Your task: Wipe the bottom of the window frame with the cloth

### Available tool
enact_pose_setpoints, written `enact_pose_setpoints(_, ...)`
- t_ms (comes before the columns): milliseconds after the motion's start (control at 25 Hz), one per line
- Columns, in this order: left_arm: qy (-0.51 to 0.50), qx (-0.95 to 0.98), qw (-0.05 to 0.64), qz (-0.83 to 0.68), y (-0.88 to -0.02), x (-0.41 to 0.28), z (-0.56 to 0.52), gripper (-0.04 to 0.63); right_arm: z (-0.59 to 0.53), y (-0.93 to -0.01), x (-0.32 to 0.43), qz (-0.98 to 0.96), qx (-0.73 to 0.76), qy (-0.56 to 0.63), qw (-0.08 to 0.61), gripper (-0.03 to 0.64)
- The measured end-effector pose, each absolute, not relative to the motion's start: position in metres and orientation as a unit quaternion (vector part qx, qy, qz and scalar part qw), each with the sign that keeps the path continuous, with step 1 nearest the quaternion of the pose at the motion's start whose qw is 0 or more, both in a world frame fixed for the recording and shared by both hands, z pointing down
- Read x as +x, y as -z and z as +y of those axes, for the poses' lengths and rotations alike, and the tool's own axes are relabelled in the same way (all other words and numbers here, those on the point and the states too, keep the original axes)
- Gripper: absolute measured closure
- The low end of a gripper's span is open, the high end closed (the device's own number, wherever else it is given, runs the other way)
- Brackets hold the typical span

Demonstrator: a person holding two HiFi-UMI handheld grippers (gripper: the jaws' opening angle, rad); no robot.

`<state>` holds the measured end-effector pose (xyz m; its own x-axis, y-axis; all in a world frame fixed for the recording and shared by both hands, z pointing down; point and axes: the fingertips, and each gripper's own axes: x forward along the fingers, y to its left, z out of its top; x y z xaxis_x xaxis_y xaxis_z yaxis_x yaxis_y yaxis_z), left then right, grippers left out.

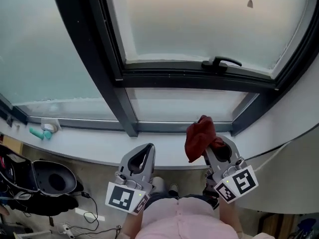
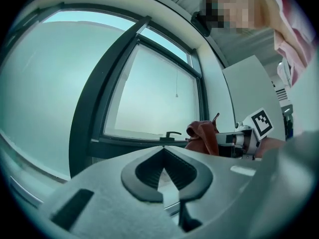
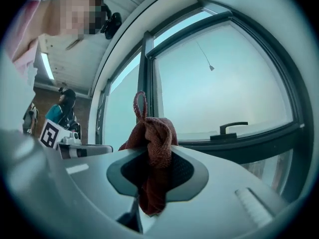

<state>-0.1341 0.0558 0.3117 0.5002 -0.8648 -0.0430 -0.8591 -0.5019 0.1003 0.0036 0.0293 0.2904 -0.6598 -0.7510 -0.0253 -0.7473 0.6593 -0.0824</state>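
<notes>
A dark red cloth hangs bunched from my right gripper, which is shut on it just above the white sill. In the right gripper view the cloth is pinched between the jaws of the right gripper and droops below them. The dark bottom rail of the window frame runs just beyond both grippers. My left gripper hovers over the sill to the left of the cloth, jaws shut and empty. From the left gripper view, the left gripper points at the window, with the cloth to its right.
A black window handle sits on the upper sash and a pull cord hangs before the glass. A teal object lies at the sill's left end. Below are a black bin and floor cables. Another person stands far off.
</notes>
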Motion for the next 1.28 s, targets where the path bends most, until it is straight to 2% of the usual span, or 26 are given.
enact_pose_setpoints(200,0.048,0.868,0.041,-0.492,-0.307,-0.162,0.021,0.597,-0.003,-0.279,-0.031,0.911,-0.399,0.067,0.074,0.540)
enact_pose_setpoints(480,0.042,0.881,0.003,-0.472,-0.280,-0.199,-0.023,0.597,-0.045,-0.270,-0.082,0.908,-0.412,0.054,0.063,0.538)
enact_pose_setpoints(720,0.029,0.887,0.018,-0.461,-0.288,-0.219,-0.042,0.597,-0.091,-0.271,-0.104,0.894,-0.441,0.056,0.062,0.540)
enact_pose_setpoints(960,0.040,0.886,0.027,-0.461,-0.284,-0.230,-0.056,0.597,-0.154,-0.237,-0.140,0.892,-0.450,0.017,0.029,0.540)
enact_pose_setpoints(1280,0.047,0.886,0.023,-0.461,-0.275,-0.245,-0.072,0.597,-0.228,-0.238,-0.194,0.872,-0.485,-0.027,-0.066,0.541)
